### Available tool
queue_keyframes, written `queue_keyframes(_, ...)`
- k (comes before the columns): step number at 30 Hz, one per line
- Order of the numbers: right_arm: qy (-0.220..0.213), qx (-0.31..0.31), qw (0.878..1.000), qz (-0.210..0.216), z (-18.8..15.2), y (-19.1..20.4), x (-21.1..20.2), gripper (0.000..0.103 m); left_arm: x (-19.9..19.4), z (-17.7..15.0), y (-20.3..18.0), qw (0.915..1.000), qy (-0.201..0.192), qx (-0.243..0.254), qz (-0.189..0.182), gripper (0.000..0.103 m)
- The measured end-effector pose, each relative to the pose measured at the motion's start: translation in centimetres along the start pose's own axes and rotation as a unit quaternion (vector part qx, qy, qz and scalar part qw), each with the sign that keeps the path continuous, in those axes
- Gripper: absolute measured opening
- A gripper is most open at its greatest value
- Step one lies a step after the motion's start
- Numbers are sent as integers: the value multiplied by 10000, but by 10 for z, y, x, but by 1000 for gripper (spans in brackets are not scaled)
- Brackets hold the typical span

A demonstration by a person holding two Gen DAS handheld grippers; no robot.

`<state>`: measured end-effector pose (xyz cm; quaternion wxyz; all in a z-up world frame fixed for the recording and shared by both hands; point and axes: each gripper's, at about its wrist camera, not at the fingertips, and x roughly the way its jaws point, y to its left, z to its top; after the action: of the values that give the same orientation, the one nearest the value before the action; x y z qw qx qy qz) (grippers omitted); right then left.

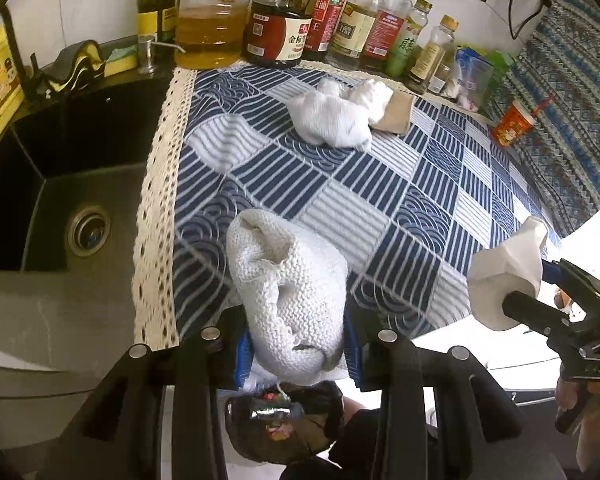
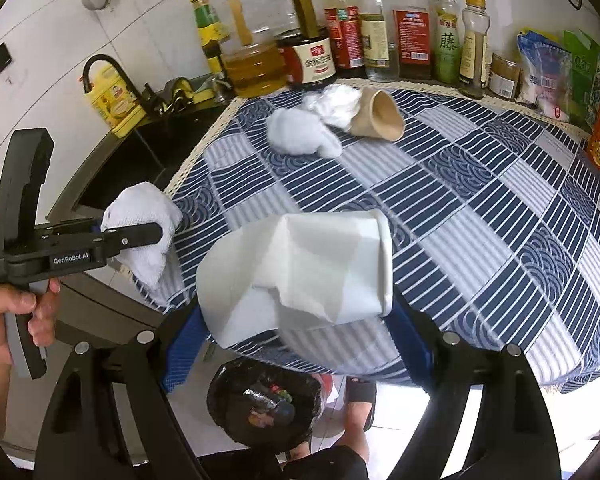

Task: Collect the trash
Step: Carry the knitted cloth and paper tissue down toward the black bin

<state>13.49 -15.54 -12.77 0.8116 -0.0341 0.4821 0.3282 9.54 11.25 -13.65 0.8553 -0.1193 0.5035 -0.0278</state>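
The left claw (image 1: 296, 344) is squeezing a crumpled white paper towel (image 1: 288, 292), and the right claw (image 2: 296, 320) is gripping a squashed white paper cup (image 2: 300, 268) between its blue pads. Both are hanging over the front edge of the worktop (image 2: 480, 240). A bin with a black bag (image 2: 264, 404) is sitting on the floor right below them (you can see bits of rubbish inside it already).

To do this step well, I think each claw should be sitting straight above the bin's mouth before letting go. The towel is light and floppy, so it may be sticking to a pad; opening the claw wide should help it drop. The cup is bigger, so it is best dropped near the middle of the bin.

More trash is waiting at the back of the worktop: white crumpled tissues (image 2: 304, 132) and a brown paper cup (image 2: 380, 118) lying on its side, touching them.

A blue and white patterned cloth is covering the worktop. Bottles of sauce and oil (image 2: 380, 32) are standing along the wall, and a dark sink (image 1: 60, 208) is sitting beside the cloth's lacy edge.
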Motion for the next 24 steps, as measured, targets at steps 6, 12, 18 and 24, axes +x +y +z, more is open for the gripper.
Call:
queue_keyframes(6, 54, -52, 10000, 38, -24, 25, -4, 82, -12, -33, 3, 9999, 43, -43, -147, 34)
queue_keyframes(12, 181, -82, 9998, 94, -47, 44, -3, 82, -18, -62, 5, 9997, 119, -60, -210, 34)
queue_keyframes(18, 268, -98, 9995, 140, -63, 59, -2, 82, -23, -86, 7, 9995, 193, -103, -249, 34)
queue_keyframes(24, 400, -68, 9989, 224, -78, 68, 4, 82, -25, -106, 9, 9992, 274, -136, -271, 34)
